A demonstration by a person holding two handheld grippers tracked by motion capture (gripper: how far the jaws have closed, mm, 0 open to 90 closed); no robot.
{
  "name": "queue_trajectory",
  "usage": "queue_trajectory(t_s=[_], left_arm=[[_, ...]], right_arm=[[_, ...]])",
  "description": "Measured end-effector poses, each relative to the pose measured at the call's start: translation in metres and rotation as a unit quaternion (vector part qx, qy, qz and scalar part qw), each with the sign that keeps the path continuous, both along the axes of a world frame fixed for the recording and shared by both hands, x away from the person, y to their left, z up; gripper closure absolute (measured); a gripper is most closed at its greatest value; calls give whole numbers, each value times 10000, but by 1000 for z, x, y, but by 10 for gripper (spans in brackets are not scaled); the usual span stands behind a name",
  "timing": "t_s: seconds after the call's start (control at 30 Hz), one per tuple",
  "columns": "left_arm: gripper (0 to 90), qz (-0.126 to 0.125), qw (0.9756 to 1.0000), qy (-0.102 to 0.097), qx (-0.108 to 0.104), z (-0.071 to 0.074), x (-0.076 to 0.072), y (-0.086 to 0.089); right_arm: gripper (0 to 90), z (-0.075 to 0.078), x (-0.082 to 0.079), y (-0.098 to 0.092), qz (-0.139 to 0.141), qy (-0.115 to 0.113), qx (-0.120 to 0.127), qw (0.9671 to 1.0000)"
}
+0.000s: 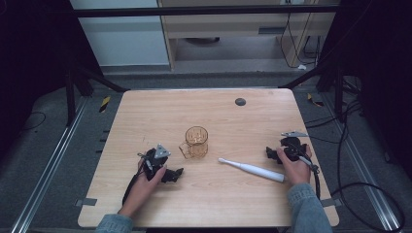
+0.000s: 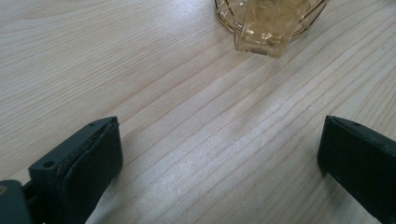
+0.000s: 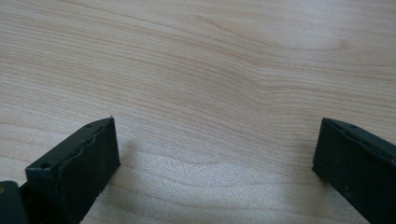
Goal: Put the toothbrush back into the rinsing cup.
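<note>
No text, label, brand or number can be read anywhere.

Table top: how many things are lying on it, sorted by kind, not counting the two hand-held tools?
Amber glass mug: 1
White electric toothbrush: 1
Total: 2

Amber faceted glass mug [image 1: 196,141]; white electric toothbrush [image 1: 252,170]; pale wood-grain table [image 1: 145,116]

Amber cup [image 2: 268,23]: we see its top cut off by the left gripper view's edge.
Toothbrush [image 1: 252,169] bristles: too small for us.
</note>
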State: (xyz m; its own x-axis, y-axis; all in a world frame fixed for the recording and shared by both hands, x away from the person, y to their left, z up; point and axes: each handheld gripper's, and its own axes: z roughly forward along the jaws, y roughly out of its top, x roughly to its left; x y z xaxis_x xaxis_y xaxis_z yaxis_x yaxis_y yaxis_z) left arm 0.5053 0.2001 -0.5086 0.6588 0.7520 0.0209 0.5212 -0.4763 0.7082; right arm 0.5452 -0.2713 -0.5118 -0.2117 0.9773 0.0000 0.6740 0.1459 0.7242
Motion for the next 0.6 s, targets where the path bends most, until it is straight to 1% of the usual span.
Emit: queue_trajectory(t_s=[0.1, 0.17, 0.2, 0.23, 0.27, 0.37, 0.4, 0.43, 0.5, 0.53, 0.6], left_arm=[[0, 4, 10000, 1, 1, 0, 0, 0], [0, 9, 10000, -3, -2, 0, -1, 1], [0, 15, 10000, -4, -19, 0, -1, 1], [0, 14, 10000, -5, -17, 0, -2, 1], [0, 14, 10000, -5, -17, 0, -2, 1], [0, 15, 10000, -3, -18, 0, -2, 1], [0, 15, 10000, -3, -18, 0, -2, 1], [0, 15, 10000, -3, -17, 0, -2, 1], [0, 15, 10000, -3, -16, 0, -2, 1], [0, 16, 10000, -4, -17, 0, -2, 2], [0, 17, 10000, -3, -16, 0, -2, 1]], right_arm=[[28, 0, 0, -1, 38, -5, 11, 10000], [98, 2, -2, -1, 115, -35, 16, 9999], [105, 4, -3, -1, 125, -58, 4, 9999], [102, 9, -6, -1, 188, -163, -100, 9996], [115, 14, -10, 0, 210, -232, -116, 9994], [145, 31, -22, 3, 430, -466, -40, 9980], [146, 35, -25, 4, 502, -507, -46, 9974], [146, 35, -25, 4, 502, -507, -46, 9974], [149, 39, -31, 7, 657, -512, -42, 9965], [139, 42, -35, 9, 859, -479, -10, 9951], [141, 44, -39, 12, 1066, -445, -2, 9933]])
